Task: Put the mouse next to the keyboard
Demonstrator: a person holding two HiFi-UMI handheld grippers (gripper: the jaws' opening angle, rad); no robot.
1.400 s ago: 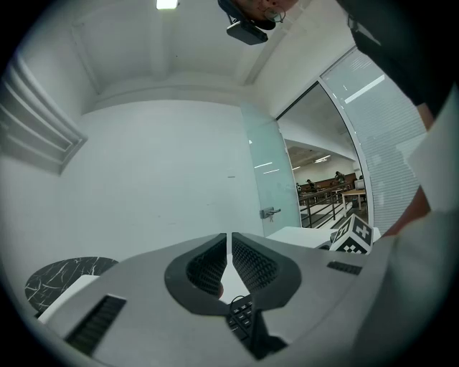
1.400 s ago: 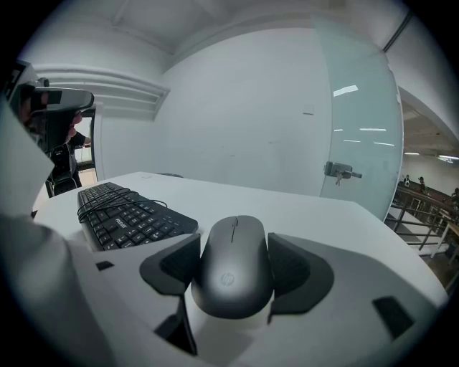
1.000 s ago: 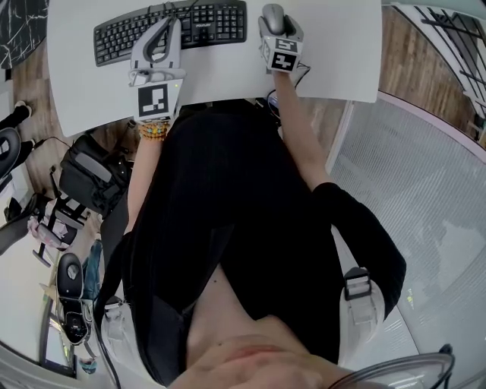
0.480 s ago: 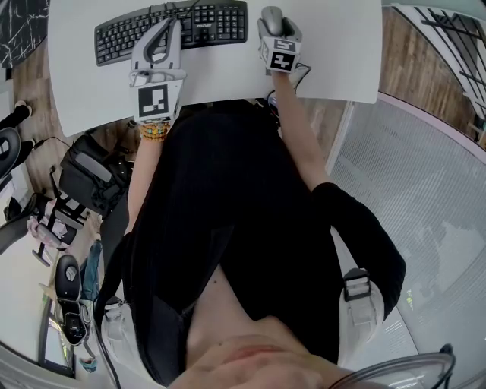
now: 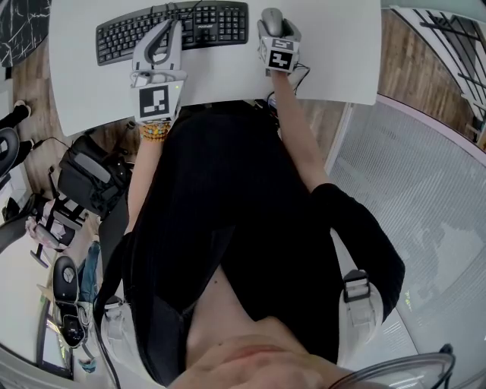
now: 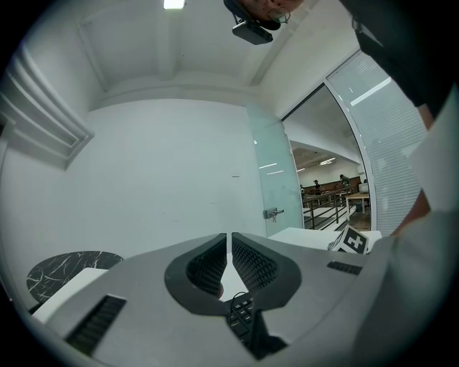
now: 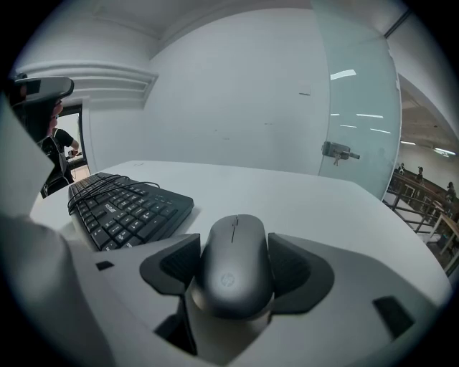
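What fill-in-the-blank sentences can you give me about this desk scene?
The right tongs grip a grey ____.
The left tongs are ____ and empty.
On the white table, the black keyboard lies to the ____ of the mouse.
Answers: mouse; shut; left.

One keyboard (image 5: 220, 23); one mouse (image 5: 272, 17); one table (image 5: 338, 49); two tools: left tool (image 6: 229, 241), right tool (image 5: 275, 32).
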